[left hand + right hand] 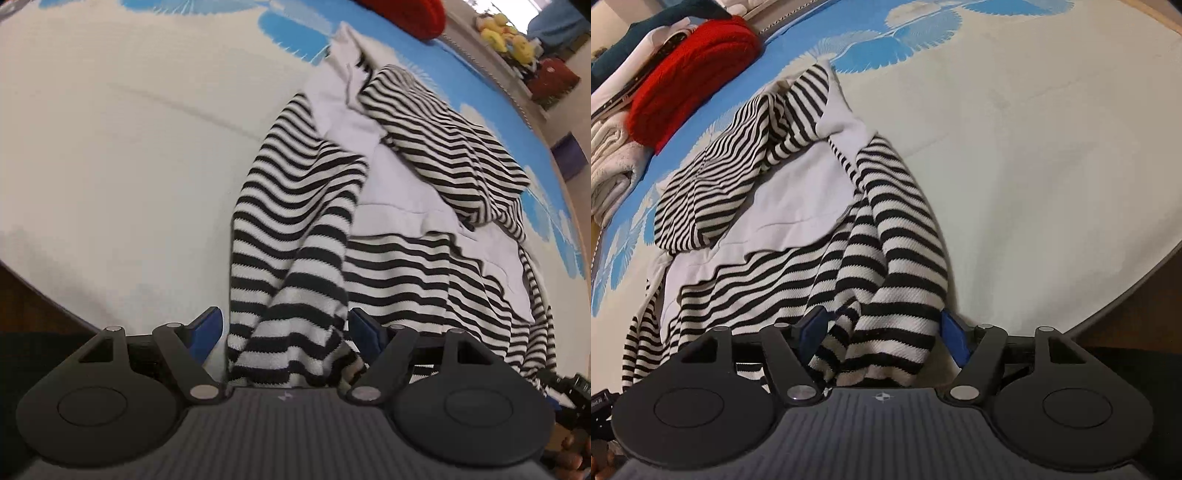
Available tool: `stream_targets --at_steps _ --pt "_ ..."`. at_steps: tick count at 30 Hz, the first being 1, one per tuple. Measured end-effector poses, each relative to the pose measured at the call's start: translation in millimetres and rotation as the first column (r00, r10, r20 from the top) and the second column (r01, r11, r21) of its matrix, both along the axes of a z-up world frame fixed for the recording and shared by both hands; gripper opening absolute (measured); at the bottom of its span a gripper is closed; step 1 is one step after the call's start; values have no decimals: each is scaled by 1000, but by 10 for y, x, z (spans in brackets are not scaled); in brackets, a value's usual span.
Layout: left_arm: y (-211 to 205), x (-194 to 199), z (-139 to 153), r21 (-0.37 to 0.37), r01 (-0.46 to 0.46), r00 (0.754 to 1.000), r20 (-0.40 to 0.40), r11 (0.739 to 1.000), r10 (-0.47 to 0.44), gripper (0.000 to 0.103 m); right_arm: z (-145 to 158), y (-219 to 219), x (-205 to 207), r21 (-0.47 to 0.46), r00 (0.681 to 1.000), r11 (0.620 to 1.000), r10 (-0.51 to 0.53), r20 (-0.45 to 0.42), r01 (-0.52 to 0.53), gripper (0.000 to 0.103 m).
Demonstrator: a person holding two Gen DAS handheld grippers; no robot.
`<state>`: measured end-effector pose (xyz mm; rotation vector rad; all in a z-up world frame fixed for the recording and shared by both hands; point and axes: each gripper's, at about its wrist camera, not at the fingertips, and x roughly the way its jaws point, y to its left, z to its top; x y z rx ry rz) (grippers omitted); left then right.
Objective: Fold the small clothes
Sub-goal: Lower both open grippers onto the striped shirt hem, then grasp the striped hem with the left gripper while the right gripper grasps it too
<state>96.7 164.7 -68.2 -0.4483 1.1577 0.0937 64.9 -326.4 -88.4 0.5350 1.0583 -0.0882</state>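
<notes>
Left wrist view: the black-and-white striped knit garment with pale grey lining (388,206) lies crumpled on the cream and blue patterned mat (129,147), its long axis running away from the camera toward the upper right. The left gripper (286,332) has its blue-padded jaws apart, a bunched striped fold sitting between them.

Right wrist view: the same garment (798,206) stretches up-left toward a folded red knit (690,74). The right gripper (882,332) is likewise spread, striped fabric lying between its jaws
</notes>
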Motion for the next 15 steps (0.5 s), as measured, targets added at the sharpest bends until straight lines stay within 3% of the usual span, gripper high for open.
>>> stream_targets --at_steps 11,15 --pt "-70 21 -76 36 11 1000 -11 999 -10 80 -119 18 16 -13 999 1000 1 -36 -2 71" --pt "-94 4 -74 53 26 1000 -5 998 -26 80 -138 97 18 -58 999 998 33 -33 -34 72"
